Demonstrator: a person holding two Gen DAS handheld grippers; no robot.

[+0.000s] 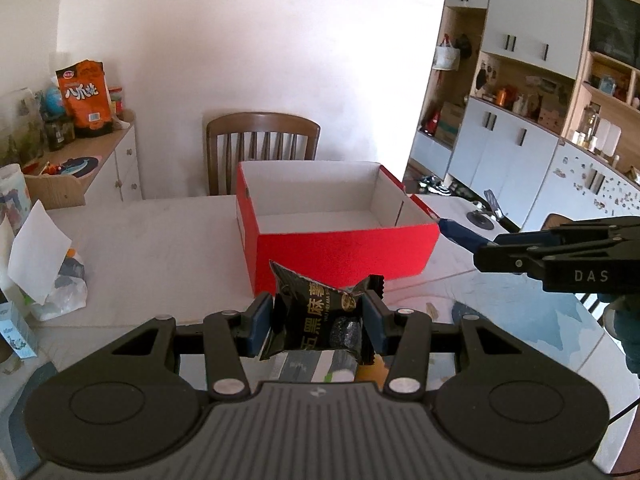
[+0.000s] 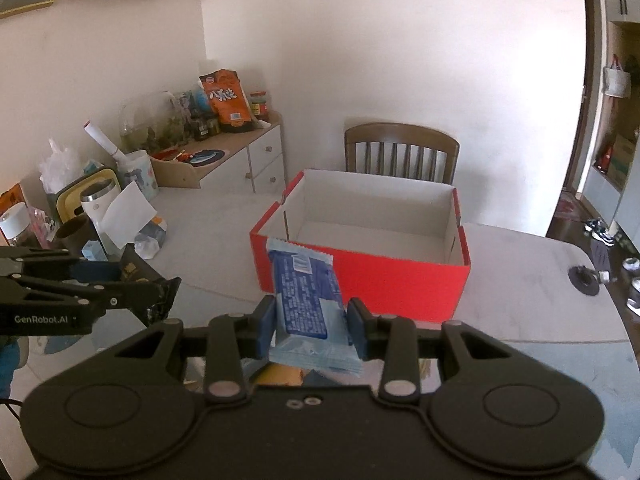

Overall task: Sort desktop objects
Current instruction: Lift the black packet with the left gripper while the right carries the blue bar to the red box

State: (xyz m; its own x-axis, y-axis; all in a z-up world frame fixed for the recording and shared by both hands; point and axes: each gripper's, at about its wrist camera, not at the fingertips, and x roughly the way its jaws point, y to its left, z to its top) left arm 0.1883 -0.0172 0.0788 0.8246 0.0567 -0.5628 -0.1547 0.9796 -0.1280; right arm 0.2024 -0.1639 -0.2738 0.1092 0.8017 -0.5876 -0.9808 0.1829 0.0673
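Ahead of both claws, a red box sits open on the white table.
Left gripper is clamped on a black snack packet; right gripper pinches a blue wrapped packet, each short of the box's near wall.

The bench in front of me is lying pale and glossy, its near edge curving round. A red box, white inside and open-topped, is sitting on it near the far edge. At the left end a cluster is crowding together: a clear plastic bag, a sheet of white paper and a white steel cup. A small black round fitting is sitting at the right.
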